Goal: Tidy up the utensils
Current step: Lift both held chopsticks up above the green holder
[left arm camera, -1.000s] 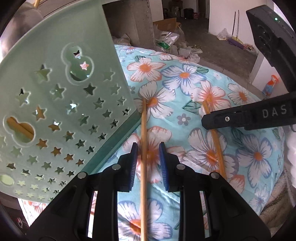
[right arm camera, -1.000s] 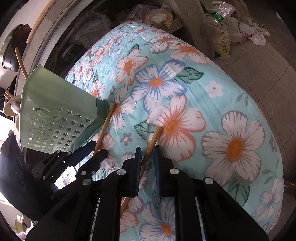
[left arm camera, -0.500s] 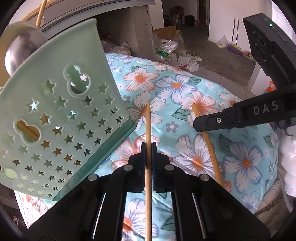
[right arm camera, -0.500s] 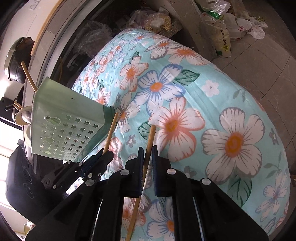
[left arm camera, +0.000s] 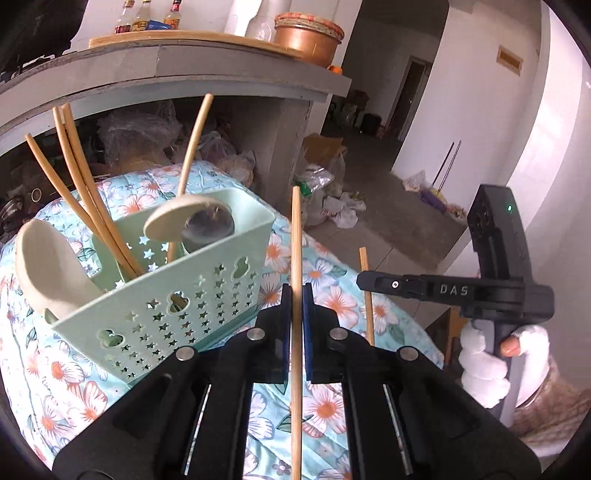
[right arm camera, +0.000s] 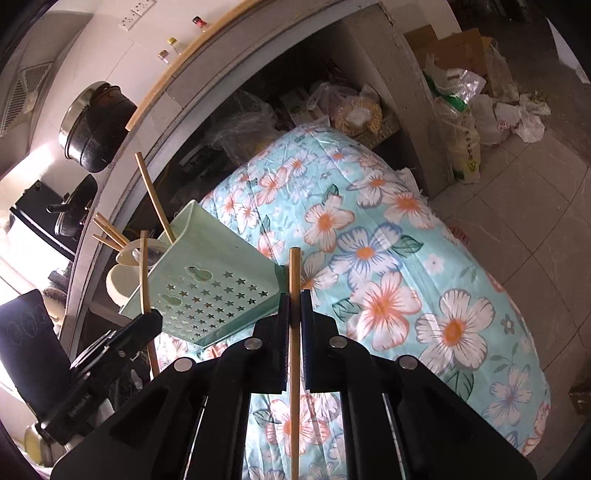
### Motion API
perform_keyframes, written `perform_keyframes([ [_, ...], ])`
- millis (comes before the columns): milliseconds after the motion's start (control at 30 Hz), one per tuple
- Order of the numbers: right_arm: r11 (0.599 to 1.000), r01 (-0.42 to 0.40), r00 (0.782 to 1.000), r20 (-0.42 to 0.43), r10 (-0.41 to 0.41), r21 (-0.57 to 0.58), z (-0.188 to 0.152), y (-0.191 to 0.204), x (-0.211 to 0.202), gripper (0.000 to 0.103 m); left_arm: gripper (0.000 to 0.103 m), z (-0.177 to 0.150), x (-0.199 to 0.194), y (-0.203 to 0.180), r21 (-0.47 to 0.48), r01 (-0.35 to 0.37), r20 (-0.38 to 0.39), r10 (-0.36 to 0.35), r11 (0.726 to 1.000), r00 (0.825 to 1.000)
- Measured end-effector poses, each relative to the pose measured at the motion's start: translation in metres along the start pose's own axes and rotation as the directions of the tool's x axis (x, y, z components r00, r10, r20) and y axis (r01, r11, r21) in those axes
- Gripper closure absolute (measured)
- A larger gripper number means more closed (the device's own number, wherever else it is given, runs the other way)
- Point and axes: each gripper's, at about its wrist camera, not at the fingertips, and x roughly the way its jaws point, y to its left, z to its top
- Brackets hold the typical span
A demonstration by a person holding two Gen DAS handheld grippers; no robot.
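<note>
Clamped in each gripper, left gripper (left arm camera: pixel 294 295) and right gripper (right arm camera: pixel 294 301), one chopstick (left arm camera: pixel 296 258) is held upright, clear of the floral cloth (right arm camera: pixel 424 295). The green caddy (left arm camera: pixel 192 295), at the cloth's far-left edge, is nearer the left gripper.

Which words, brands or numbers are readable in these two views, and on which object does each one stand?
"DAS": on the finger of the right hand-held gripper, left wrist view.
Raised lettering on the left hand-held gripper body, right wrist view: too blurred to read.
Bottle labels on the shelf and print on the sack: too small.
</note>
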Motion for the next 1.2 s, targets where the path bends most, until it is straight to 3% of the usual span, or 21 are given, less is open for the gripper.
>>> perform_keyframes([
  [233,0.998,-0.007,0.999,0.039,0.010,-0.064,0.004,0.018,-0.011,0.097,0.098,0.015,-0.037,0.013,-0.042,-0.003,0.107,0.008,0.999,0.994],
  [467,0.995,-0.040,0.997,0.060,0.046,-0.092,0.008,0.029,-0.021,0.097,0.098,0.042,-0.094,0.020,-0.060,0.001,0.249,0.014,0.998,0.968],
  [567,0.994,-0.055,0.996,0.067,0.062,-0.099,0.010,0.031,-0.026,0.097,0.098,0.056,-0.119,0.023,-0.069,-0.015,0.321,0.036,0.998,0.946],
  [800,0.993,-0.068,0.996,0.060,0.074,-0.097,0.011,0.031,-0.025,0.097,0.098,0.078,-0.174,0.036,-0.107,-0.077,0.483,0.120,0.991,0.867],
  [1033,0.994,-0.065,0.996,0.056,0.070,-0.090,0.011,0.030,-0.023,0.097,0.098,0.086,-0.179,0.052,-0.153,-0.133,0.511,0.194,0.979,0.837],
  [1200,0.994,-0.060,0.997,0.052,0.065,-0.086,0.011,0.030,-0.021,0.097,0.098,0.083,-0.173,0.064,-0.181,-0.132,0.503,0.207,0.975,0.839],
])
